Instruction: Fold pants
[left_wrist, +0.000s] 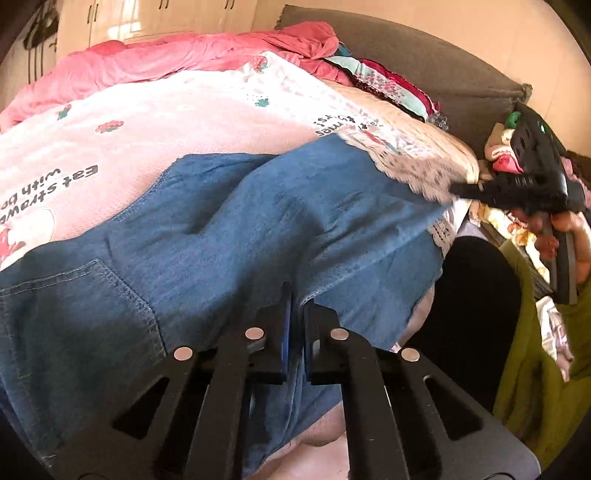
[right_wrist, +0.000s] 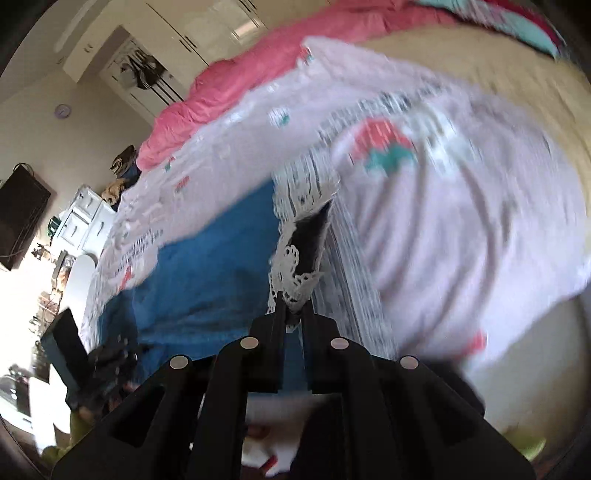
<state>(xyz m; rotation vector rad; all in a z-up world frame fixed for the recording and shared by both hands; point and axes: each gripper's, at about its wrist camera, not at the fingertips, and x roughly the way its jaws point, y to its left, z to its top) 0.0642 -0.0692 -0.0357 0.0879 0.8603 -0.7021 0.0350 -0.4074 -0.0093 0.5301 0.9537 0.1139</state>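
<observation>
Blue denim pants (left_wrist: 229, 236) lie spread on the strawberry-print sheet (left_wrist: 166, 122) over the bed, pocket at 8 o'clock in the left view. Your left gripper (left_wrist: 297, 314) has its fingers nearly together, pinching the near denim edge. Your right gripper (right_wrist: 293, 314) has its fingers pinched on the white lace hem (right_wrist: 291, 273) at the pants' end, at 3 o'clock in the left view. Right view is blurred. Progress: looks early, both ends gripped, no finished fold visible; the folds are likely all left to do.
</observation>
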